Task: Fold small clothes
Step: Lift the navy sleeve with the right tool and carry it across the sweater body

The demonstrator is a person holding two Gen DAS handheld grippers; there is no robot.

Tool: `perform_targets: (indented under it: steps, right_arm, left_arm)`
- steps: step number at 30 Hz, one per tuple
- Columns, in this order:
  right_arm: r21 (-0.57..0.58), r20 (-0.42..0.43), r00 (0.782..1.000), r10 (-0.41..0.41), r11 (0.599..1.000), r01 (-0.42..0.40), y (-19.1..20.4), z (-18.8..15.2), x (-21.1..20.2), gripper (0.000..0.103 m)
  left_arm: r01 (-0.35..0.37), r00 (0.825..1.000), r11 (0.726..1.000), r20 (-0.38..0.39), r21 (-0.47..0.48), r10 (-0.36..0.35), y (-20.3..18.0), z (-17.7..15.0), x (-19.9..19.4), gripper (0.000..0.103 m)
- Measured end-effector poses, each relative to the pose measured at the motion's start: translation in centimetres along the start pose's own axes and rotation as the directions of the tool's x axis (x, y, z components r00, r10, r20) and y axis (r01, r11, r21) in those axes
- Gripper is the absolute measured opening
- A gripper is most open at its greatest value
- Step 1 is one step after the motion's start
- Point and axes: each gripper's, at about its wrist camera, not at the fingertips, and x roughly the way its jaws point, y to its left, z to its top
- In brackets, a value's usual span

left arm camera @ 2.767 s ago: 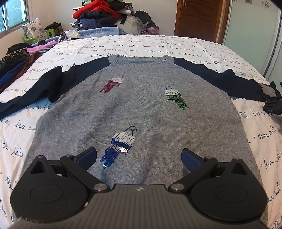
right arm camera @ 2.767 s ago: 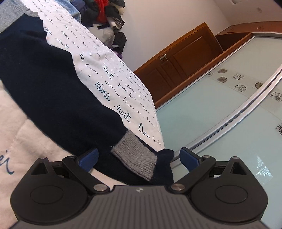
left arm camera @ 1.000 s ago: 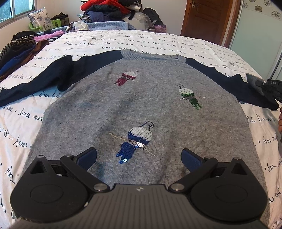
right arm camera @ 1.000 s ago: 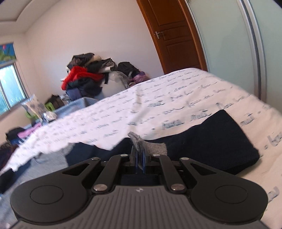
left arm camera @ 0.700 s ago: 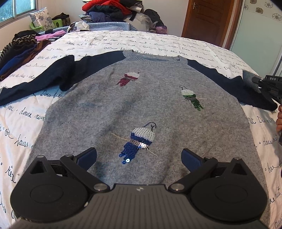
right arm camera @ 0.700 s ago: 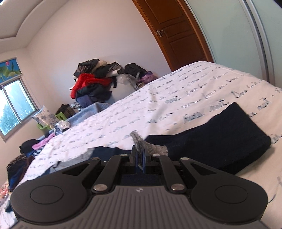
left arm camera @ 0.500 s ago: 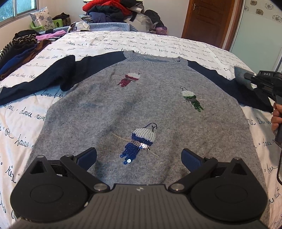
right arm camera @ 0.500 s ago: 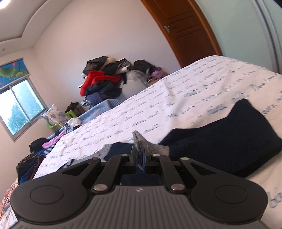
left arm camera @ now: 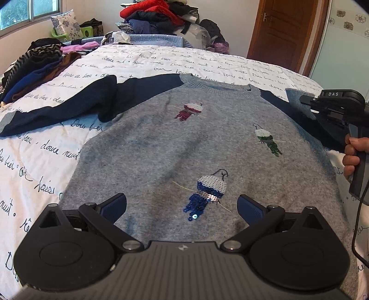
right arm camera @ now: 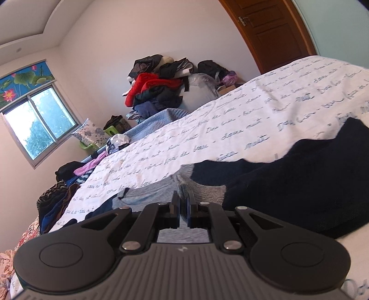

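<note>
A grey sweater (left arm camera: 175, 147) with navy sleeves and three sequin birds lies face up on the bed. My left gripper (left arm camera: 182, 205) hovers open over its lower hem, nothing between the fingers. My right gripper (right arm camera: 183, 198) is shut on the grey cuff (right arm camera: 205, 190) of the right navy sleeve (right arm camera: 311, 180). The sleeve is lifted and doubled back toward the sweater's body. In the left wrist view the right gripper (left arm camera: 304, 101) enters from the right edge with the cuff (left arm camera: 295, 99) in it, held by a hand (left arm camera: 351, 154). The left sleeve (left arm camera: 69, 108) lies stretched out to the left.
The white bedspread (left arm camera: 46, 143) has script writing on it. A stack of dark clothes (left arm camera: 30, 67) sits at the bed's left edge. A heap of clothes (left arm camera: 159, 16) rises beyond the far end. A wooden door (left arm camera: 281, 32) and a sliding glass panel stand at the right.
My right gripper has carried the cuff leftward over the bed toward the sweater's body, folding the navy sleeve back on itself. The left gripper has stayed nearly still and open.
</note>
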Motion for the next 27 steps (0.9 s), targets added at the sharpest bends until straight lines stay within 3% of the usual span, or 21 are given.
perform_targets:
  steps: [27]
  right_arm:
    - [0.078,-0.082,0.978,0.190,0.980,-0.184,10.9,-2.0,9.4,0.005]
  left_arm:
    - [-0.052,0.998,0.997,0.031,-0.062,0.054,5.1,0.2,-1.1,0.101]
